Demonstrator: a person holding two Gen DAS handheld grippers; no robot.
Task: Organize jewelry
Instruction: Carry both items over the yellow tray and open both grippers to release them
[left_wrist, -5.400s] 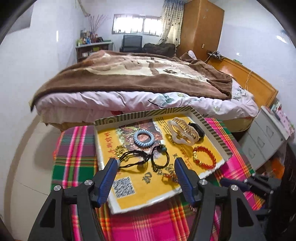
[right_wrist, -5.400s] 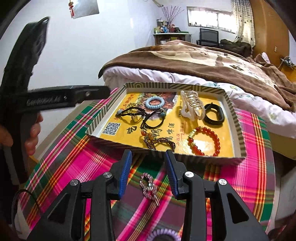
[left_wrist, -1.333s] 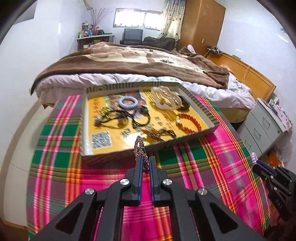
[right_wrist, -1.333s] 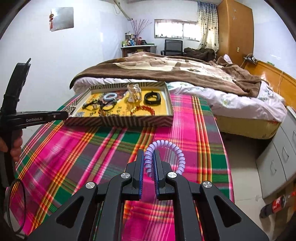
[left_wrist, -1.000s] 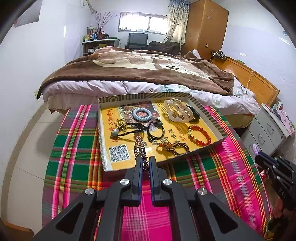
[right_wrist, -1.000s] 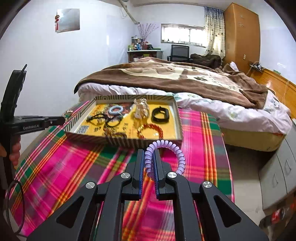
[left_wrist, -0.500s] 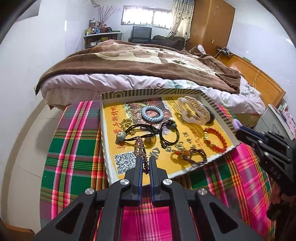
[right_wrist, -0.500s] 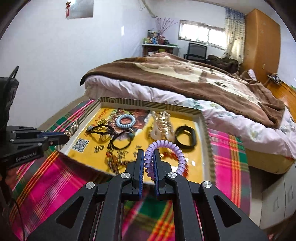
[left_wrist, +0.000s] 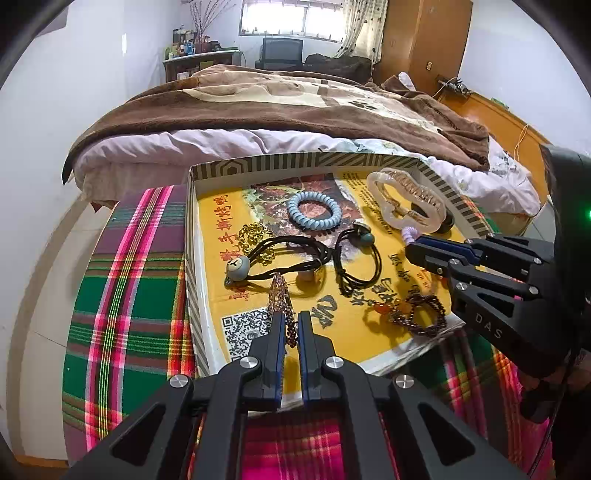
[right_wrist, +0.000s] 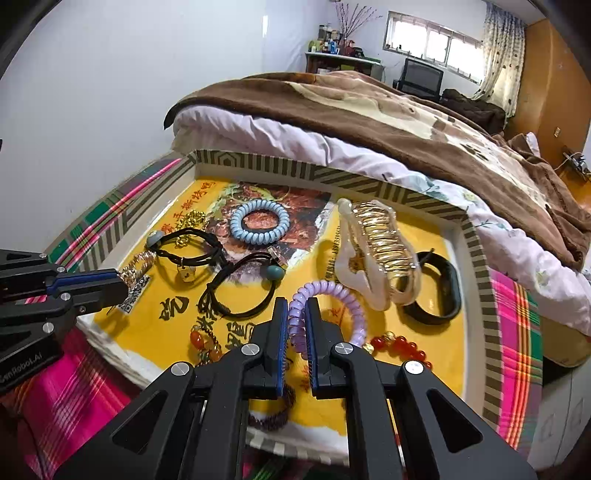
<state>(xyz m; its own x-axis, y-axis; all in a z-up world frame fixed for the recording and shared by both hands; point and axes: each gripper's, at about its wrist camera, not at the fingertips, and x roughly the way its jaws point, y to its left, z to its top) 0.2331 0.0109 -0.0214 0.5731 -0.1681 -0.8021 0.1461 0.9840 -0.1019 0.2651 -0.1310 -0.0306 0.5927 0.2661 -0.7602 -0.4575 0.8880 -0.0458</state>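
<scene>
A: Left gripper (left_wrist: 290, 325), jaws pinched on the beaded bracelet (left_wrist: 280, 299), held over the tray (left_wrist: 295, 164) at the QR code (left_wrist: 242, 330).

B: Noted. Right gripper (right_wrist: 295, 328) clamps the purple coil tie (right_wrist: 334, 295) above the tray's yellow floor, just beside the claw clip (right_wrist: 380, 251).

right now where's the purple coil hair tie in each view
Left wrist: only a bit of the purple coil hair tie shows, at the right tongs' tip, right of centre.
Right wrist: purple coil hair tie pinched just below centre.
Shared landmark: blue coil hair tie.
</scene>
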